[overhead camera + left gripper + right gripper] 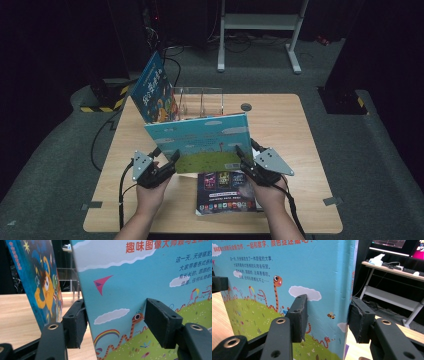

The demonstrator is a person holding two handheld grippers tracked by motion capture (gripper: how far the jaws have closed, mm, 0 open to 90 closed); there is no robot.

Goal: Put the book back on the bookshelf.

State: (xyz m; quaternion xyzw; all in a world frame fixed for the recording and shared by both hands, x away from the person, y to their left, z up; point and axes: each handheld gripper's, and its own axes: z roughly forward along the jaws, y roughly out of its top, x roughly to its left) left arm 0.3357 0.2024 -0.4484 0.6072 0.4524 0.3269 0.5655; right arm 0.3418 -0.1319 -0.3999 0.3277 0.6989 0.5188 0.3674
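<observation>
A sky-blue picture book (200, 140) with a green meadow and a cartoon snake stands upright over the middle of the wooden table (295, 130), its cover towards me. My left gripper (167, 155) is shut on its left edge. In the left gripper view one pad sits behind that edge and the other on the cover, with the left gripper (116, 322) straddling the book (120, 285). My right gripper (246, 150) is shut on the spine side. In the right gripper view the right gripper (328, 320) has one pad on the cover (274, 272) and one behind the spine.
A second blue book (155, 92) leans in a clear acrylic stand (202, 100) at the table's far left. A dark book (225, 192) lies flat near the front edge, under the held one. A small round disc (246, 106) lies behind. A white metal frame (260, 25) stands beyond the table.
</observation>
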